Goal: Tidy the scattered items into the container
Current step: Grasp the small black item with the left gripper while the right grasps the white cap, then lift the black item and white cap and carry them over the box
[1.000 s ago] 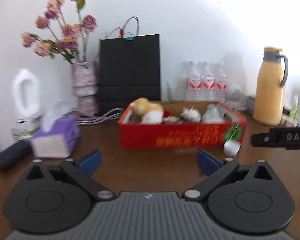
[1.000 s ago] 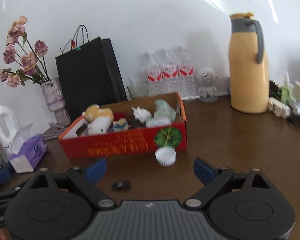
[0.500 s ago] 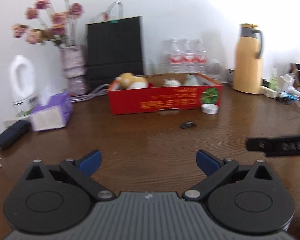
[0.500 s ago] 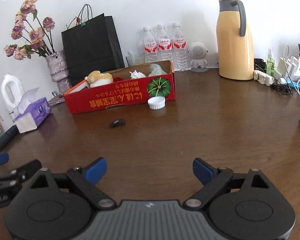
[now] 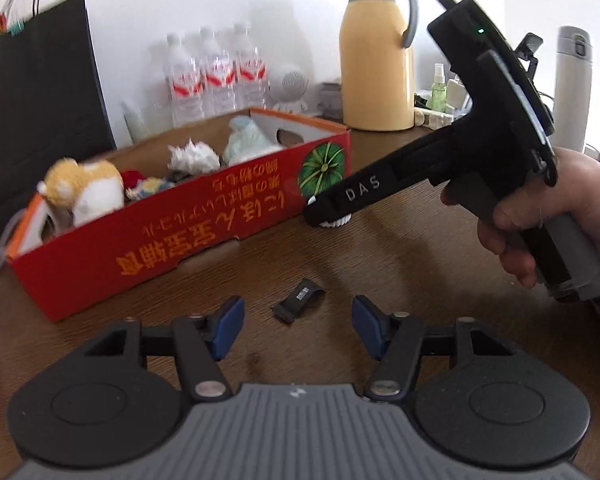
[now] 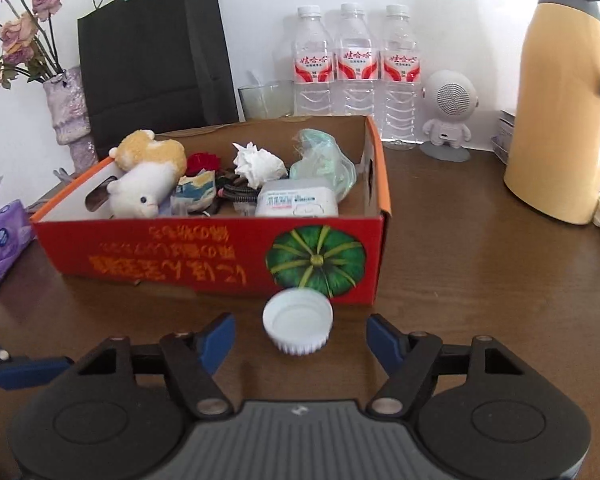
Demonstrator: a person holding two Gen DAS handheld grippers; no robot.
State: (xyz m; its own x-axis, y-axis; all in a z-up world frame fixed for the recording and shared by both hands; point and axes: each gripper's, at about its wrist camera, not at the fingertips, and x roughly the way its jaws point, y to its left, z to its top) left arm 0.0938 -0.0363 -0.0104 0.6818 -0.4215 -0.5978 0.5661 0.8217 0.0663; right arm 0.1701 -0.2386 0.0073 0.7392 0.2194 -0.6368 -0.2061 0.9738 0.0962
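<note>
Two loose items are left outside the red box [image 6: 204,256] on the brown surface [image 6: 480,280]: a white cap [image 6: 298,320] and a small black clip [image 5: 299,300]. The box already holds a plush toy [image 6: 148,176], crumpled paper and some other small things.

The right gripper [image 6: 300,332] points straight at the white cap. The cap lies open side up, just in front of the box's near wall, close to the corner with the green pumpkin picture. It sits between the two blue fingers [image 6: 218,340] and a little ahead of their tips. The fingers are apart and closing, but they do not touch the cap yet. As the cap is round, I think no turn of the wrist is needed; only a short push forward should bring it fully between the pads.

The left gripper [image 5: 298,328] faces the black clip, which lies flat on the surface, apart from the box and nearer to the person. Its long axis runs slanted, from near left to far right, so it is not square to the line between the fingers [image 5: 230,326]. These fingers are also apart and closing, with the clip just ahead of the tips and not touched.

Each hand is clearly nearer to its own item, so both picks look possible together. The thin, low clip will probably be the harder grasp.
</note>
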